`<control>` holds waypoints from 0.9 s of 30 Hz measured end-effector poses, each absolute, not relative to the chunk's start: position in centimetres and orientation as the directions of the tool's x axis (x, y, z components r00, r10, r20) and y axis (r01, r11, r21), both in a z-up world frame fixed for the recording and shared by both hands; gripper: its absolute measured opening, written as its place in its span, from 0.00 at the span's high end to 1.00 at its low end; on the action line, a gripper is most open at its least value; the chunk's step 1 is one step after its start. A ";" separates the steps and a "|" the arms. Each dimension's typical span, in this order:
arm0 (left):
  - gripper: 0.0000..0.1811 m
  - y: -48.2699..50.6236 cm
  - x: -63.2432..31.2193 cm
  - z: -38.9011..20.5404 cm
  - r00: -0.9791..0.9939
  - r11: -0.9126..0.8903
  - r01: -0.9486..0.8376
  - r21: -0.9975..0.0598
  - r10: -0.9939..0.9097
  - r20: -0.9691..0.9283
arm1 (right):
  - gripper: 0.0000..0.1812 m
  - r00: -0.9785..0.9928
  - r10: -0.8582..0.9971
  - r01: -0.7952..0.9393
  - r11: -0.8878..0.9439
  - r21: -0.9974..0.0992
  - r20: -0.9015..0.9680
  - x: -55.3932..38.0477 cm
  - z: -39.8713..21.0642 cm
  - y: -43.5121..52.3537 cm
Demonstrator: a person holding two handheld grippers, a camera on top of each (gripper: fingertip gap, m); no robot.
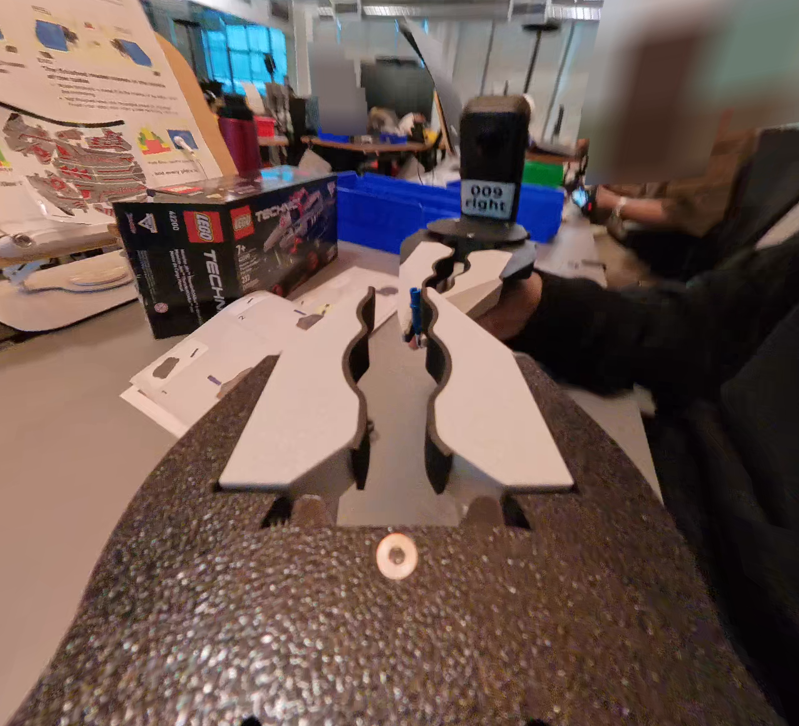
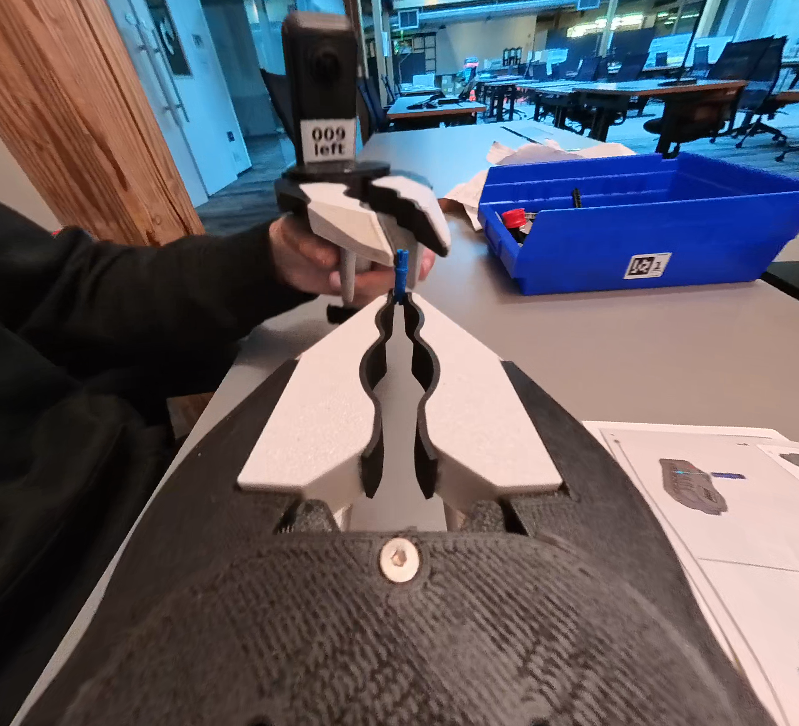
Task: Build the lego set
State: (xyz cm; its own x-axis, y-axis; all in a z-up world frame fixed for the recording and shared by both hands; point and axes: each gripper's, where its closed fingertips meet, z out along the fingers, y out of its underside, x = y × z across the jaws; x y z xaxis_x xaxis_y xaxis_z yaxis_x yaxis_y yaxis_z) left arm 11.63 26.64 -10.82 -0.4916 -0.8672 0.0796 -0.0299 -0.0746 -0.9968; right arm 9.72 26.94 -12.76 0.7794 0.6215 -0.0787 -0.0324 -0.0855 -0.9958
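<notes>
A small blue pin (image 2: 401, 276) stands upright, pinched at its lower end between the very tips of the right tool (image 2: 399, 302). It is held in the air above the grey counter (image 2: 583, 342), and most of its length is bare above the fingertips. In the left wrist view the same pin (image 1: 415, 307) shows between the right tool's tips, with something small and reddish just below it that is too blurred to name.

The left tool (image 1: 397, 303) faces it from close by. Its fingers stand apart with nothing between them, and the pin lies just beyond its tips.

Around them lie the open instruction sheets (image 1: 242, 342), the black set box (image 1: 225, 255) and a blue parts bin (image 2: 640, 225) with a few loose pieces inside, well apart from the two tools. No part-built model is visible.

This looks like an early step: one connector has been picked up, and is either being passed across or readied for fitting. The next move probably calls for the left tool to close on the pin's exposed upper part, or to fetch the matching piece. Either way the pin must stay upright, since so slim a grip could let it twist or slip.
</notes>
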 end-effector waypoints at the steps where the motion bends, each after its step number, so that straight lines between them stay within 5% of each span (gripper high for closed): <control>1: 0.91 26.5 11.4 -10.8 -0.512 -0.042 -0.047 -0.998 -0.857 0.060 | 0.98 0.770 0.633 -0.026 -0.089 -0.996 -0.077 9.4 -12.9 26.9; 27: 0.98 25.4 9.7 -13.0 -0.658 0.063 -0.148 -0.987 -0.752 0.051 | 0.99 0.711 0.696 0.004 -0.148 -0.989 -0.101 8.5 -14.7 26.5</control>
State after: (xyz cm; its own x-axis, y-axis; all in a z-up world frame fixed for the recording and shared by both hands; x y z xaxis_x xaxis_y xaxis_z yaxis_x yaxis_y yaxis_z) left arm 9.67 25.42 -12.95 -0.6576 -0.7517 0.0507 -0.1480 0.0629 -0.9870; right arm 8.54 26.50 -14.70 0.7108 0.6962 -0.1010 0.0042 -0.1478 -0.9890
